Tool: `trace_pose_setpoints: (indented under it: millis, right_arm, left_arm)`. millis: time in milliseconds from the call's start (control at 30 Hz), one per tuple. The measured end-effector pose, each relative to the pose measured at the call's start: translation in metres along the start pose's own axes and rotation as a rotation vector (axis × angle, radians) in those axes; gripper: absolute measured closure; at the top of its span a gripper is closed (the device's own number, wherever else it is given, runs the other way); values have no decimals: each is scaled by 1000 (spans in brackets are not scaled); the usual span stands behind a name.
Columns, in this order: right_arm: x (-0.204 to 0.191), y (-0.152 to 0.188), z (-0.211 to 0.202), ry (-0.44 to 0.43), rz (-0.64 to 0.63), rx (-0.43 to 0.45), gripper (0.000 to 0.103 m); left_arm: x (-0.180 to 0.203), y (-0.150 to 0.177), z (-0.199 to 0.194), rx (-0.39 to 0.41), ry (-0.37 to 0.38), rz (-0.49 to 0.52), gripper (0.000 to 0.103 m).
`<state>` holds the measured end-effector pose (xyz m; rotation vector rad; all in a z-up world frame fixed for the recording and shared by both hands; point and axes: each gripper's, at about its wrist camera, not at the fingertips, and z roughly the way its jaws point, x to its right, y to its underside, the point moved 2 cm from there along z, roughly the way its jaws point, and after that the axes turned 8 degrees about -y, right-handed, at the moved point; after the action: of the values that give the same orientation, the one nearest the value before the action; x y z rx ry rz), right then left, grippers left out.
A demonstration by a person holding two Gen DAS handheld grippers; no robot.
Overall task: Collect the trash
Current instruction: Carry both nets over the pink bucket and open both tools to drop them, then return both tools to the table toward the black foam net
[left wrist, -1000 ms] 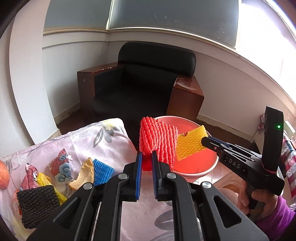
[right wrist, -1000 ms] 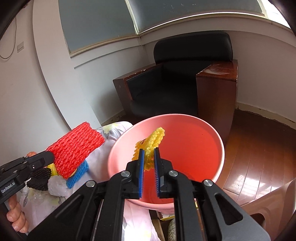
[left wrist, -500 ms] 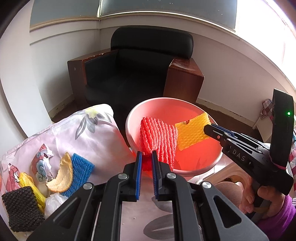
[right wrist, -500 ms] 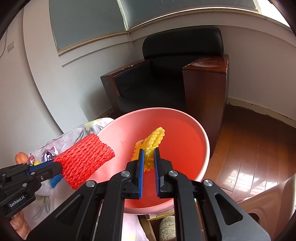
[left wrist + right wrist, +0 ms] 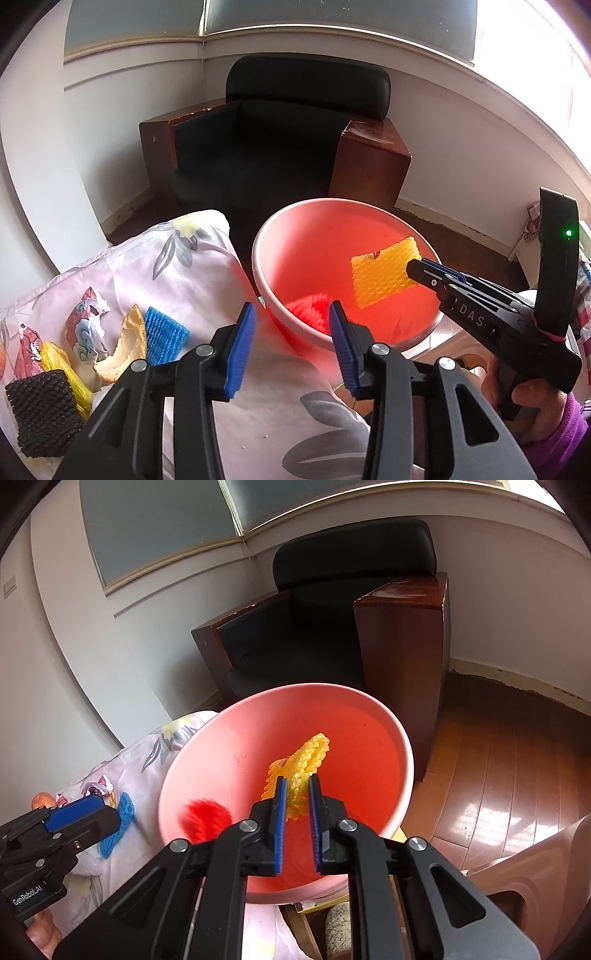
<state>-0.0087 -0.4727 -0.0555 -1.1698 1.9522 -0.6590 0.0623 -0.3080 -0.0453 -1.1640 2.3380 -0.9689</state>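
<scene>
A pink basin [image 5: 258, 258] stands past the edge of a flowered cloth [image 5: 192, 266]. My left gripper [image 5: 291, 332] hangs over the basin's near rim; its jaws are opening and nothing is between them. A red foam net [image 5: 310, 312], blurred, lies low inside the basin [image 5: 173, 775], and shows again as the red net [image 5: 207, 818] in the right wrist view. My right gripper [image 5: 297, 801] is above the middle of the basin; its jaws are opening, with a yellow foam net [image 5: 299, 771] still hanging between the pads. From the left, the yellow net [image 5: 382, 275] sticks out of the right gripper [image 5: 415, 267].
On the cloth at the left lie a blue foam net [image 5: 162, 328], a black foam net [image 5: 40, 410], a peel [image 5: 122, 347] and crumpled wrappers [image 5: 83, 325]. A black armchair [image 5: 288, 140] stands behind the basin. Wooden floor [image 5: 498, 775] lies to the right. A hand in a purple sleeve [image 5: 535, 406] holds the right gripper.
My left gripper has opened and the red foam net has dropped from it into the basin. The right pads stand slightly wider apart around the yellow net. Both grippers came nearer the basin.
</scene>
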Motion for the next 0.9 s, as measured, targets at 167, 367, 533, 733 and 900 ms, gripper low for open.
trace_pose_setpoints:
  millis: [167,367,533,733,900]
  right_arm:
    - [-2,-1,-5,-5,1,18,67]
    - [-10,-2,-11,-3,-16,29,67]
    - [-19,-4,-21,-11,-31,45,67]
    - [-35,-5,-34,-17,-66,73,67]
    - [-52,-5,-43,-31,-99,92,67]
  left_arm:
    - [-4,0,-10,17,0,-14,61]
    - [-13,2,-29,44,-5,-33,60]
    - [-24,5,-49,82,-15,-52,56]
    - [-47,10,-73,123,-25,-92,55]
    - [-69,19,-95,154,-55,-130,55]
